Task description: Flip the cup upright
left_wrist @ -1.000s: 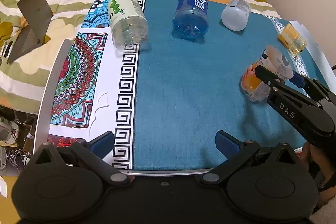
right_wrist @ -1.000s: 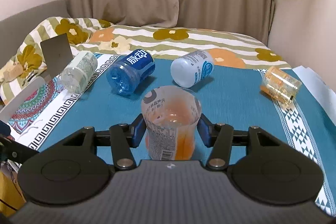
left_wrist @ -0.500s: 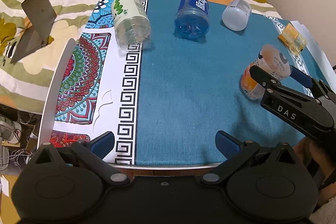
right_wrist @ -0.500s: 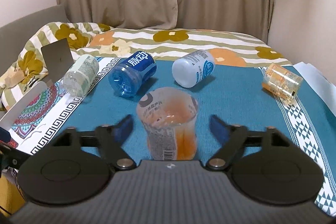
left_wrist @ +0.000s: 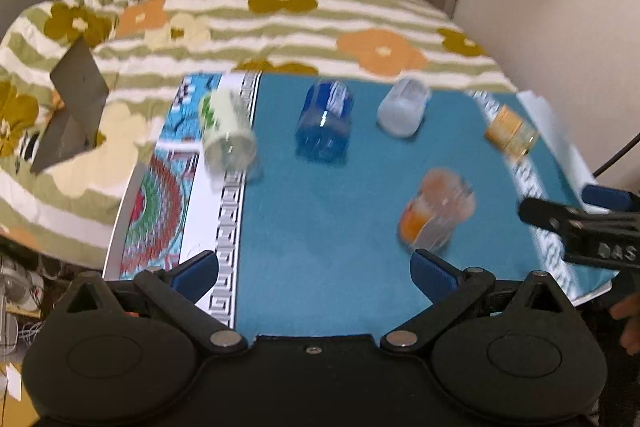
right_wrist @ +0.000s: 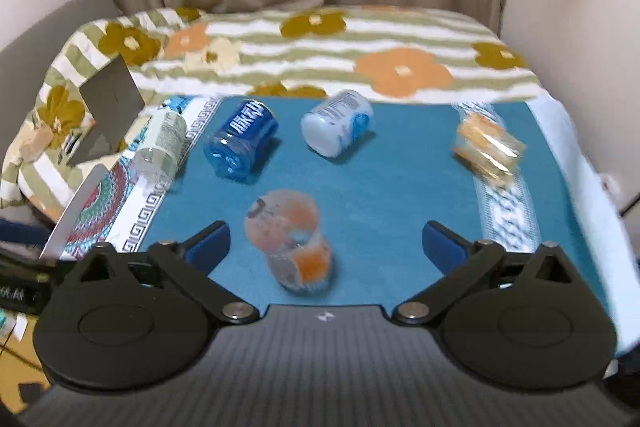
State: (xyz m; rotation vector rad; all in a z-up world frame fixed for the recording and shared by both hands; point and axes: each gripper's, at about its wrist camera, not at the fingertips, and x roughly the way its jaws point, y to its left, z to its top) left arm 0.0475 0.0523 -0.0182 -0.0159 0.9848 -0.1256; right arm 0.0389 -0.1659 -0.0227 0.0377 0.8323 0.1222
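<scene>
Orange-tinted cup [right_wrist: 290,245] stands on the teal bench [right_wrist: 400,187], long axis roughly vertical, just ahead of the right claw [right_wrist: 326,241], whose jaws are spread wide and empty; the left claw [left_wrist: 314,271], also spread, sits farther off.
</scene>
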